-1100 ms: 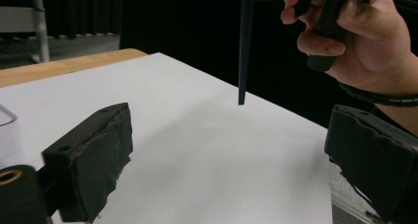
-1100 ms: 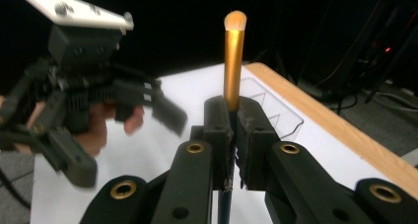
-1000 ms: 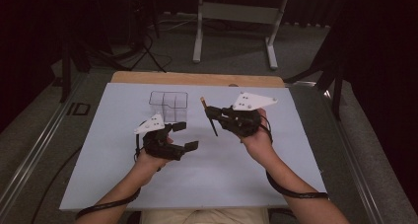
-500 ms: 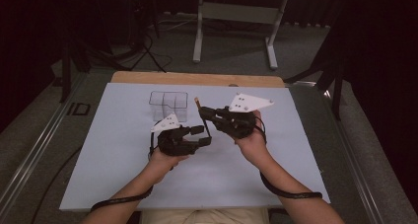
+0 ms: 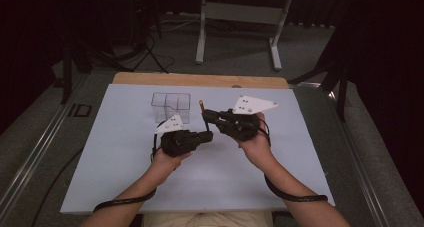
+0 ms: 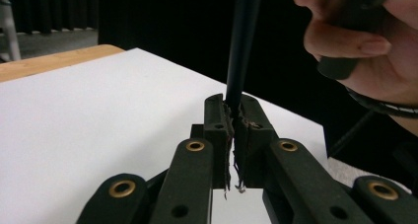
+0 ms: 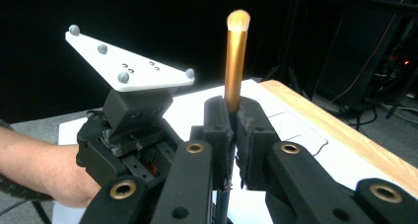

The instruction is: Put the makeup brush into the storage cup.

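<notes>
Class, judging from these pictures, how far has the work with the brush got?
Done: the right gripper is shut on the brush near its gold end. In hand: the left gripper has just closed on the dark handle, so both grippers hold it above the white mat. Left: the clear organiser stands apart, and nothing can be made out inside it; the brush probably goes there next.

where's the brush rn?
The brush is held off the table between both claws at the middle of the high view, near the clear organizer: right claw near its gold end, left claw on its dark handle.
</notes>
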Demonstrator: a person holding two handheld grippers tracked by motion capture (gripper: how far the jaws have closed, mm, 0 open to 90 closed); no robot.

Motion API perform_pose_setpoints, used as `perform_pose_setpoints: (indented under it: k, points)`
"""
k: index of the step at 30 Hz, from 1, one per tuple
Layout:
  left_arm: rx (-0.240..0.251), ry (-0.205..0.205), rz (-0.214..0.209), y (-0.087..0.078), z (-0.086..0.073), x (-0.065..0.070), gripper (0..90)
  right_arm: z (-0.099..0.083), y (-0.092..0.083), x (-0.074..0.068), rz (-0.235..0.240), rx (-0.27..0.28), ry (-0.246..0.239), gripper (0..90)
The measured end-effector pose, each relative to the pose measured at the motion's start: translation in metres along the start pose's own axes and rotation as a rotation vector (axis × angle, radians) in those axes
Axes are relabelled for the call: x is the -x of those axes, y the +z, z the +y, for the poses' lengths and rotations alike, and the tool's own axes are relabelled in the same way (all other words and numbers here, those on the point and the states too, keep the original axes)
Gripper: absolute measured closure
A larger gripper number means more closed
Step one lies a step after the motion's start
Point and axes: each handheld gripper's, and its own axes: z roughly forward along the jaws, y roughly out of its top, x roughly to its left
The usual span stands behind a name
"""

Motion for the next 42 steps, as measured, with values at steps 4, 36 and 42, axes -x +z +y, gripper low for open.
perform_pose_setpoints:
  k: [4, 36, 42]
  points:
    - [-0.025, 0.014, -0.011, -0.001, -0.001, 0.000, 86.2, -0.001, 0.001, -0.001, 0.006, -0.017, -0.011, 83.2]
    - [-0.149, 0.037, -0.021, -0.015, -0.006, -0.002, 84.2, -0.025, 0.012, 0.003, 0.139, -0.140, 0.051, 84.0]
    - [-0.154, 0.002, -0.006, -0.026, -0.010, -0.006, 74.1, -0.024, 0.008, 0.004, 0.126, -0.139, 0.037, 84.0]
